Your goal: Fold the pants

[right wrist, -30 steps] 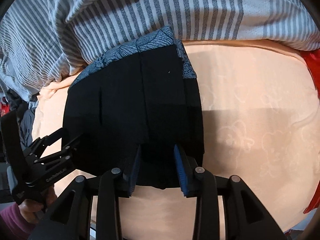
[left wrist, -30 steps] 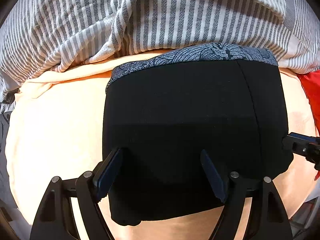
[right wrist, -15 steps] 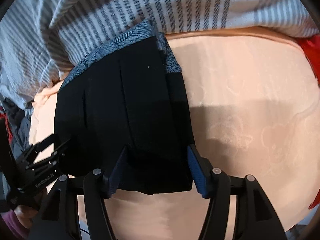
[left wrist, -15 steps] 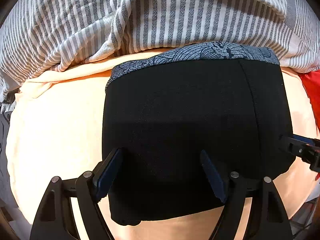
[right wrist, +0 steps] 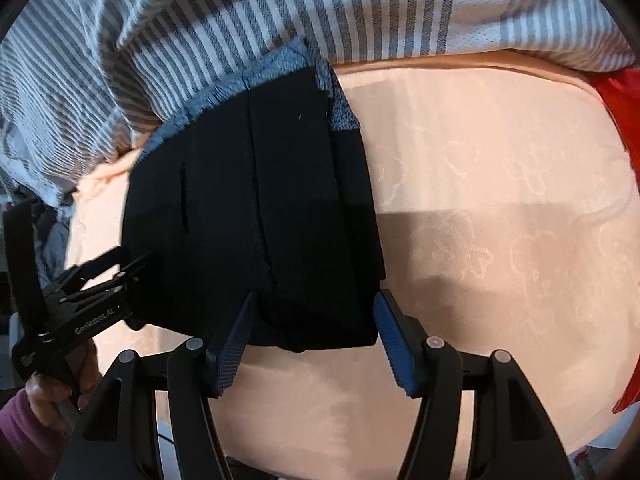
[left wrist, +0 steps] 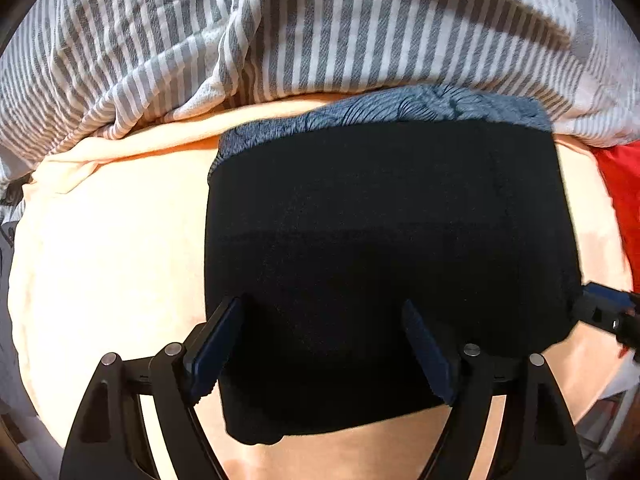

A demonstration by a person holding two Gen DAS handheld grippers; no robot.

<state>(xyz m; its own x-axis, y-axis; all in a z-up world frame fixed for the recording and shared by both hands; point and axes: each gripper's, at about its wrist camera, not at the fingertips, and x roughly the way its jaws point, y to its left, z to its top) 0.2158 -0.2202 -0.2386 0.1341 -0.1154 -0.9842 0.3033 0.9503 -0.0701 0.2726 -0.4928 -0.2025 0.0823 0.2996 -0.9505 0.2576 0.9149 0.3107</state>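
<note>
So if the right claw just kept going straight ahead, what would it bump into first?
Probably the folded black pants. The right claw is open, its fingers either side of the bundle's near corner on the peach bedsheet. The striped blanket lies further back; depth is hard to judge.

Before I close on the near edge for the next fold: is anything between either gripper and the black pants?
Nothing visible. The left gripper and right gripper are both open, their fingers straddling the near edge of the folded black pants on the peach sheet. The striped blanket lies beyond the far edge.
</note>
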